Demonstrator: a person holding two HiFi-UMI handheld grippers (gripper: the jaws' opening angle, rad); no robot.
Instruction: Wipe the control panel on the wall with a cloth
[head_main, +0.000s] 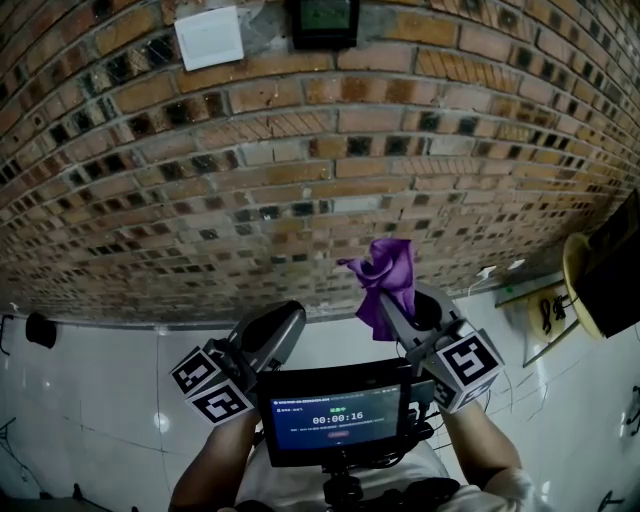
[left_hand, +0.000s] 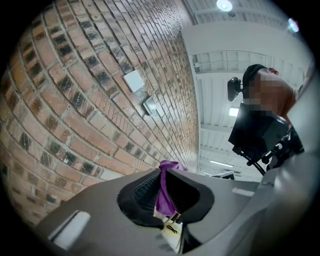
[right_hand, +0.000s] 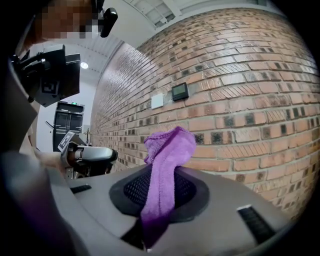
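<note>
The control panel (head_main: 323, 20) is a small dark box with a greenish screen, high on the brick wall (head_main: 300, 170); it also shows in the right gripper view as the panel (right_hand: 180, 91). My right gripper (head_main: 395, 310) is shut on a purple cloth (head_main: 388, 270), which bunches above its jaws, well below the panel and apart from the wall. In the right gripper view the cloth (right_hand: 167, 165) hangs down between the jaws. My left gripper (head_main: 290, 318) sits low to the left with its jaws all but together and nothing in them.
A white square plate (head_main: 208, 38) sits on the wall left of the panel. A yellow round object (head_main: 575, 290) and dark equipment (head_main: 612, 270) stand at the right by the wall's foot. Below lies white tiled floor (head_main: 90, 400). A timer screen (head_main: 335, 420) hangs at my chest.
</note>
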